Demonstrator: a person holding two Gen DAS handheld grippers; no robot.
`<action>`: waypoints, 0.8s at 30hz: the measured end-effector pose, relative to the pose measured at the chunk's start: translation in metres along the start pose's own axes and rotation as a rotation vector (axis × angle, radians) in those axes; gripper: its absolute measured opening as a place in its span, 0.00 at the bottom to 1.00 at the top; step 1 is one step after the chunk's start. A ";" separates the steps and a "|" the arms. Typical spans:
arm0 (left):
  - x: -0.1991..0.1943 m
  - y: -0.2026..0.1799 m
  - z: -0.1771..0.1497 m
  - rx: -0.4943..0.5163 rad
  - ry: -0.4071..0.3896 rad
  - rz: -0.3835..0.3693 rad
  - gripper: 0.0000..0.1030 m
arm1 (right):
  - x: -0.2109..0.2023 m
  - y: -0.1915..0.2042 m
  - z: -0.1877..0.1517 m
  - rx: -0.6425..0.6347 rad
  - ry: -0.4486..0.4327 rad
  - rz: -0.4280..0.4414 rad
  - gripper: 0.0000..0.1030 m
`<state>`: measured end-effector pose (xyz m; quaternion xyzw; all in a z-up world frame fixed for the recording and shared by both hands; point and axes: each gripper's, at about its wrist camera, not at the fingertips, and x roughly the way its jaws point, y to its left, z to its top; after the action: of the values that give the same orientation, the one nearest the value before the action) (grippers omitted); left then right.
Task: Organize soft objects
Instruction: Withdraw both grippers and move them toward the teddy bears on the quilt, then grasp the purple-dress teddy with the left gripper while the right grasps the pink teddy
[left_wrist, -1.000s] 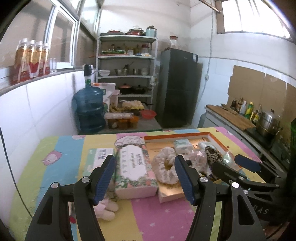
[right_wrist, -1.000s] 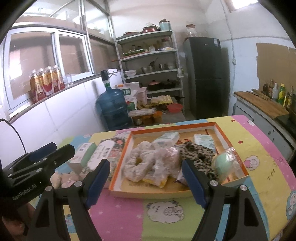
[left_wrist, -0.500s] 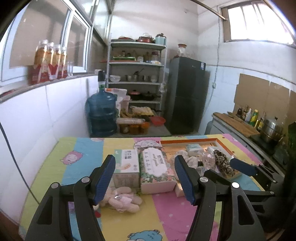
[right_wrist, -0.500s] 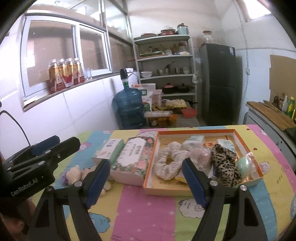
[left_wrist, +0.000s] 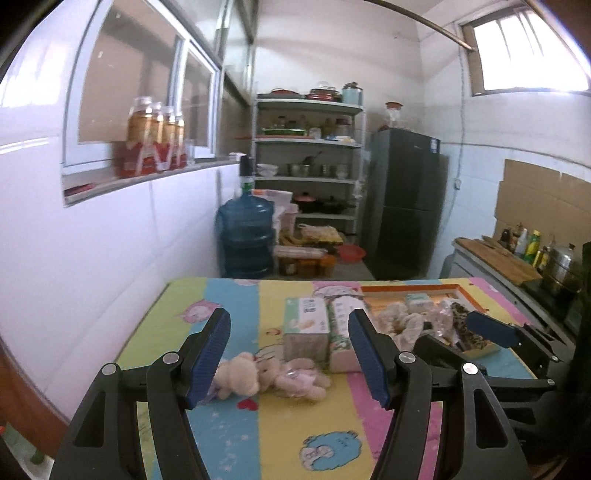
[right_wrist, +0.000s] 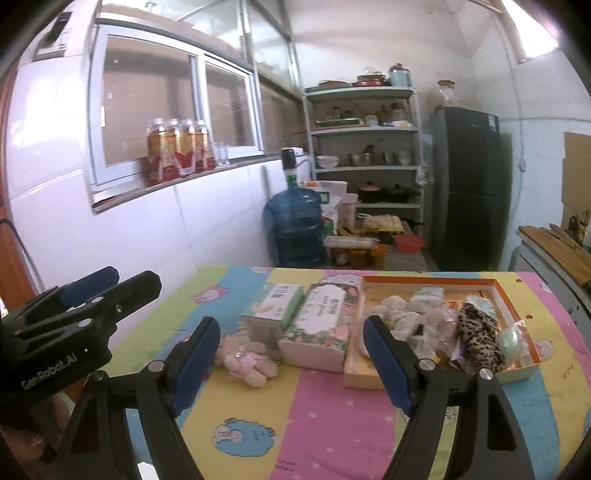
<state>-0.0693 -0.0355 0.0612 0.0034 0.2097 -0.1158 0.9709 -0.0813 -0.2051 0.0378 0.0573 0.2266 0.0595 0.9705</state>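
My left gripper (left_wrist: 290, 354) is spread wide with nothing between the blue pads, hanging above the near end of the striped cartoon tablecloth (left_wrist: 295, 428). My right gripper (right_wrist: 291, 360) is just as wide apart, also empty, hovering over the cloth. In the left view the two small plush bears (left_wrist: 271, 376) lie on their sides at dead centre, right between my fingertips' sightline, touching each other. Just behind them, toward one o'clock, stand the green tissue box (left_wrist: 306, 326) and the floral tissue pack (left_wrist: 341, 332), side by side. Further toward two o'clock sits the orange-rimmed tray (right_wrist: 517, 295), piled with a fluffy scrunchie (right_wrist: 397, 312), a leopard-print cloth (right_wrist: 478, 330) and bagged soft bits. The blue water jug (left_wrist: 245, 236) stands on the floor past the table at twelve.
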 end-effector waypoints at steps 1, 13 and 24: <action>-0.001 0.004 -0.002 -0.006 0.000 0.012 0.66 | 0.001 0.003 0.000 -0.004 0.002 0.008 0.77; 0.018 0.039 -0.025 -0.059 0.049 0.059 0.66 | 0.022 0.019 -0.017 -0.029 0.045 0.059 0.77; 0.055 0.066 -0.054 -0.068 0.090 0.029 0.66 | 0.064 0.024 -0.030 -0.079 0.113 0.123 0.77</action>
<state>-0.0277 0.0195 -0.0134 -0.0215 0.2569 -0.0944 0.9616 -0.0398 -0.1694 -0.0133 0.0295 0.2745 0.1312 0.9521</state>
